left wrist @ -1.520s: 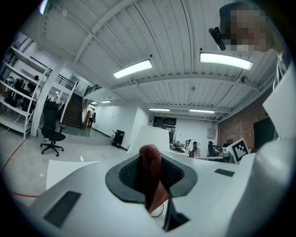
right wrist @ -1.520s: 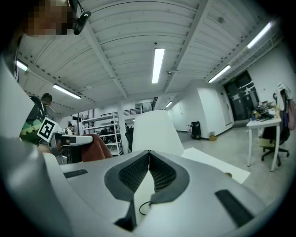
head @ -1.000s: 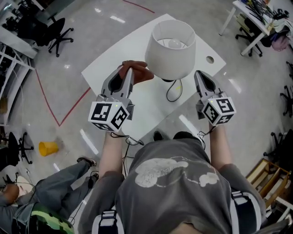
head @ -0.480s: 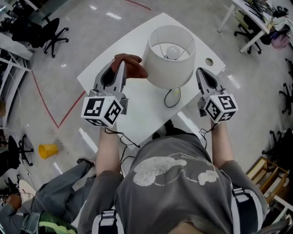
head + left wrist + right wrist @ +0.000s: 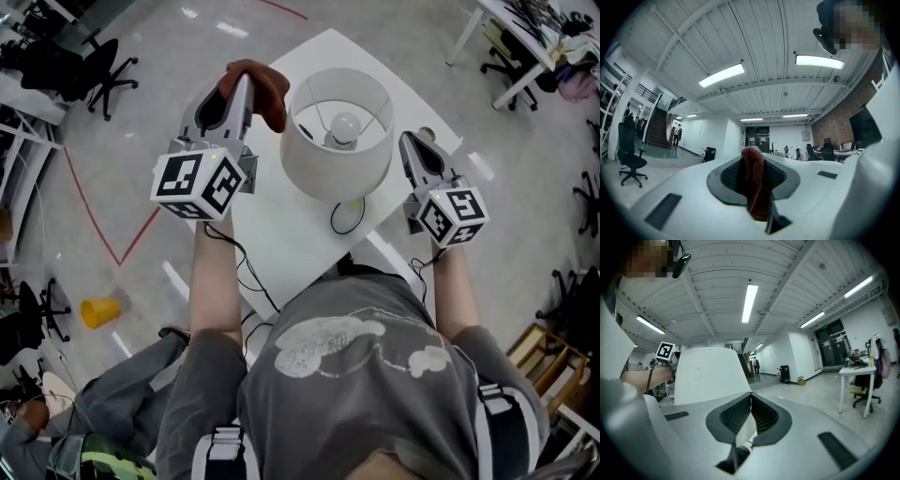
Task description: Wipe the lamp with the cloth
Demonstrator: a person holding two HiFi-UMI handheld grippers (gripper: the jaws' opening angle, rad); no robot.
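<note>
A white lamp (image 5: 337, 131) with a drum shade stands on the white table (image 5: 281, 220), its bulb showing from above. My left gripper (image 5: 246, 84) is raised left of the shade and shut on a reddish-brown cloth (image 5: 262, 89), which bulges past the tips close to the shade's upper left rim. In the left gripper view the cloth (image 5: 753, 183) is pinched between the jaws. My right gripper (image 5: 410, 142) hangs just right of the shade, shut with nothing in it. The right gripper view has the shade (image 5: 710, 376) close on the left.
The lamp's black cord (image 5: 345, 217) loops on the table under the shade. A round hole (image 5: 427, 134) lies in the table by the right gripper. Office chairs (image 5: 98, 70) and desks (image 5: 525, 47) ring the room; an orange cup (image 5: 98, 307) lies on the floor.
My left gripper has risen and moved away from me with the cloth, from beside the shade's lower left to its upper left rim. The right gripper has barely shifted.
</note>
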